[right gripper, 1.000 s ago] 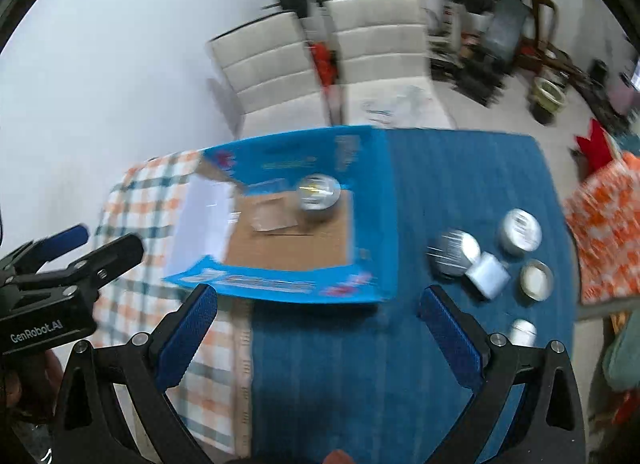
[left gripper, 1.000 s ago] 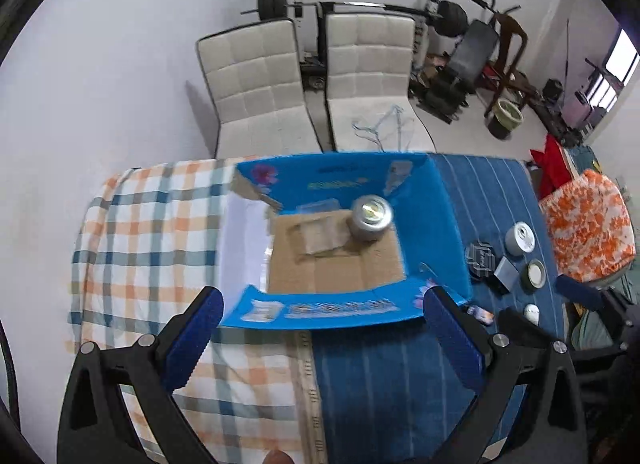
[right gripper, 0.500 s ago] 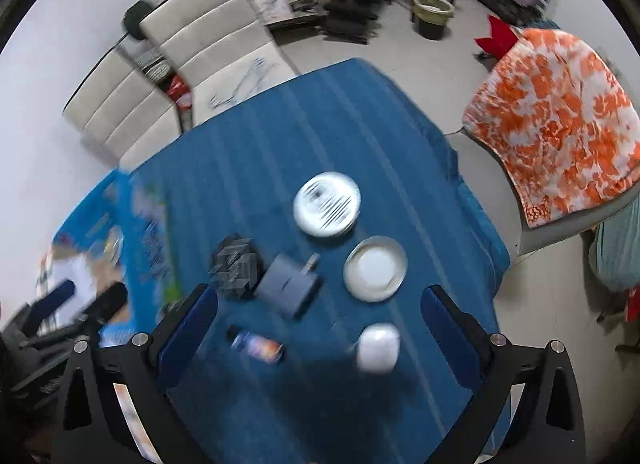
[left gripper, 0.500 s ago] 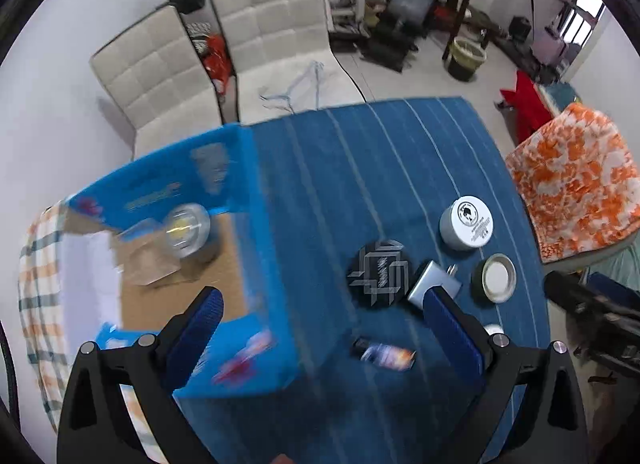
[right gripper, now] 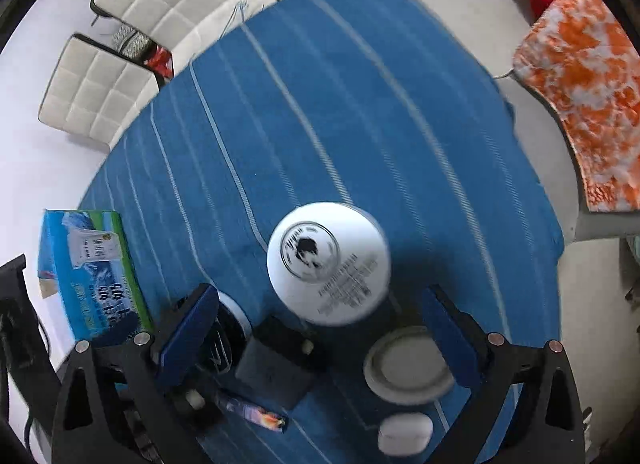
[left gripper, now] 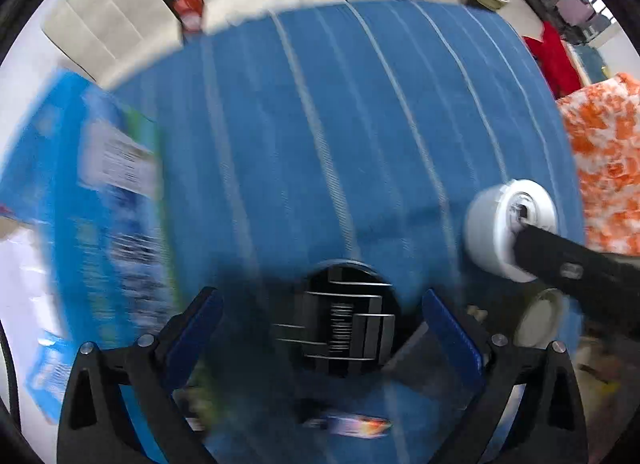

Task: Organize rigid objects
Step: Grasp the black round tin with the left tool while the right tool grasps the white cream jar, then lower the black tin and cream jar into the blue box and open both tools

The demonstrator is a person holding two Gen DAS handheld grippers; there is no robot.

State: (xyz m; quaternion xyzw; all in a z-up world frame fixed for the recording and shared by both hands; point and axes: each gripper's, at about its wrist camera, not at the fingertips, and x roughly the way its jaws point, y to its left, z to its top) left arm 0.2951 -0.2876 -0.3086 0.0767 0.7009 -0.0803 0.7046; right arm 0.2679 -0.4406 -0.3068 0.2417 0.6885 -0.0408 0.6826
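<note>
Over a blue striped tablecloth (left gripper: 360, 136), the left wrist view shows the left gripper (left gripper: 320, 338) with its blue-padded jaws spread wide and holding nothing, poised above a round black disc with a pale line pattern (left gripper: 346, 322) that lies on the cloth between them. To the left, blurred, stands the blue printed cardboard box (left gripper: 100, 200); to the right a round white plastic jar (left gripper: 500, 228) stands on the cloth, with a black finger of the right gripper (left gripper: 576, 264) reaching across its near side, though contact cannot be judged. Near the bottom edge lies a small colourful packet (left gripper: 352, 424). From the right wrist view, the right gripper (right gripper: 318, 338) also has its jaws well apart, empty, with the white jar (right gripper: 328, 262) just beyond and between the pads. Nearer lie a dark grey square block (right gripper: 276, 368), a shallow white round lid (right gripper: 408, 368), a small white rounded object (right gripper: 404, 434) and the packet (right gripper: 252, 414); the box (right gripper: 92, 272) stands at far left, well apart from the jar.
</note>
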